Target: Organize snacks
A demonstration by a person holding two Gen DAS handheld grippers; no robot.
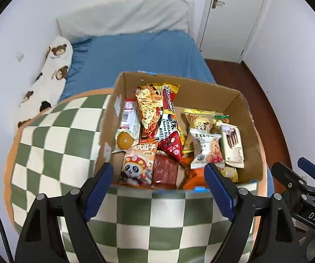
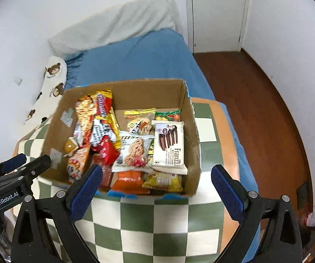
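An open cardboard box point(image 1: 248, 131) point(image 2: 192, 135) sits on a green-and-white checked mat point(image 1: 54, 144) point(image 2: 153, 223) on the bed. It holds several snack packets: noodle bags point(image 1: 148, 107) point(image 2: 85, 114), a panda seed packet point(image 1: 137, 164), a red packet point(image 1: 171, 145) point(image 2: 107, 151), a cereal bar point(image 1: 207, 151) point(image 2: 133, 153) and a white Franzzi wafer pack point(image 1: 231, 146) point(image 2: 169, 146). My left gripper point(image 1: 159, 173) is open and empty just before the box's near edge. My right gripper point(image 2: 157, 175) is open and empty, also at the near edge.
A blue bedsheet point(image 1: 139, 52) point(image 2: 139, 61) stretches behind, with a grey pillow point(image 1: 126, 15) and a bear-print pillow point(image 1: 50, 76) by the left wall. A wooden floor point(image 2: 256, 109) and a white door point(image 2: 218, 11) lie to the right.
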